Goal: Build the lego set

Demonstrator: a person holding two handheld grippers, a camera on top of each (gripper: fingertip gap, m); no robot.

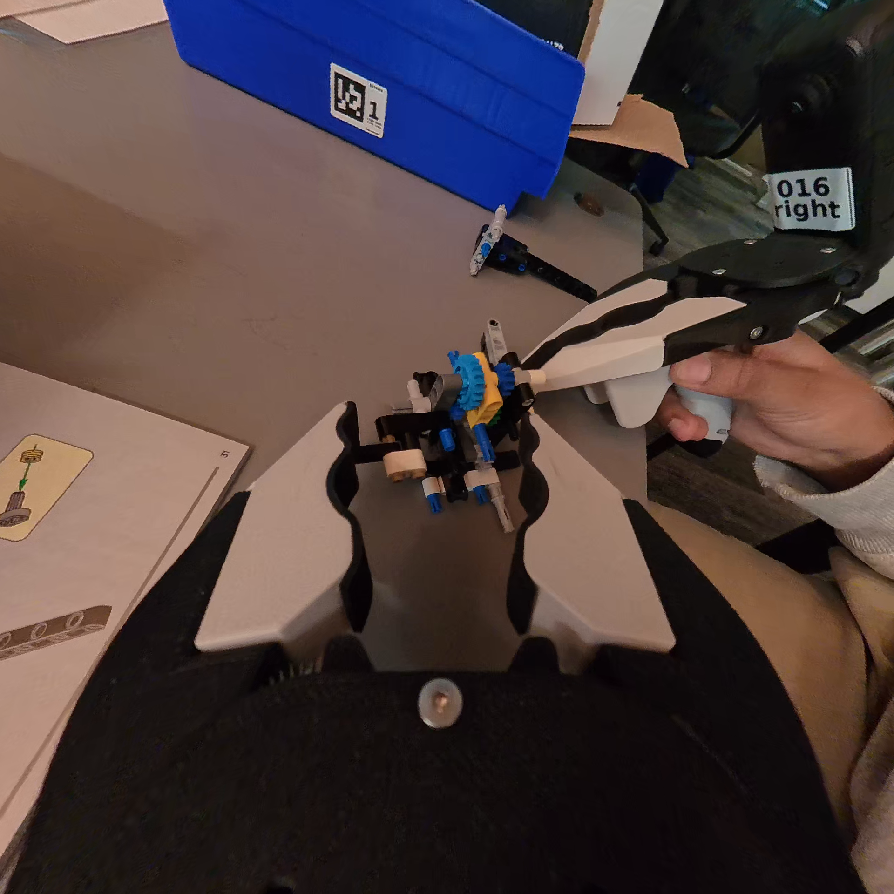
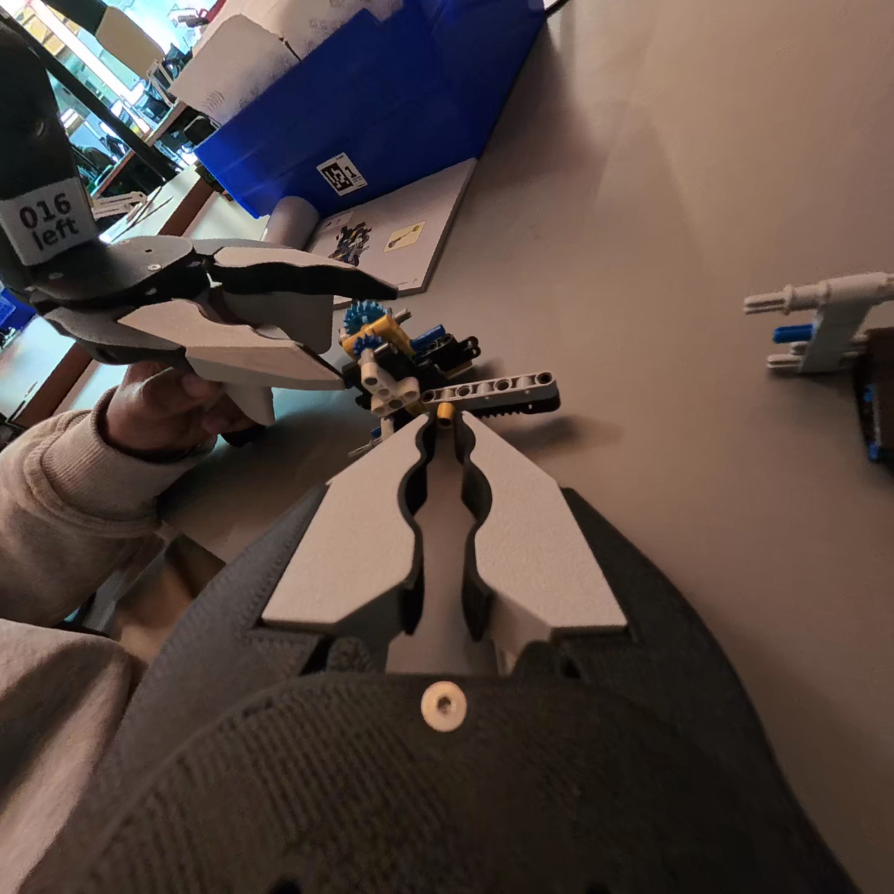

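Observation:
The lego assembly [image 1: 459,411], black beams with blue gears and a yellow block, sits between the tips of my left gripper [image 1: 438,416], whose fingers press on its two sides and hold it just over the grey table [image 1: 242,266]. In the right wrist view the assembly [image 2: 401,358] shows a grey holed beam [image 2: 493,387] sticking out to the right. My right gripper [image 2: 445,421] is shut on a small yellow pin [image 2: 445,415] and holds it at the assembly's near side. It comes in from the right in the left wrist view [image 1: 525,375].
A second small build of white and black parts [image 1: 503,251] lies apart on the table, at the right edge of the right wrist view [image 2: 822,329]. A blue bin [image 1: 387,72] stands behind. An open instruction booklet [image 1: 96,484] lies at the left. The table edge [image 1: 643,387] is close by. The grippers' ends are close to 6 cm from one another.

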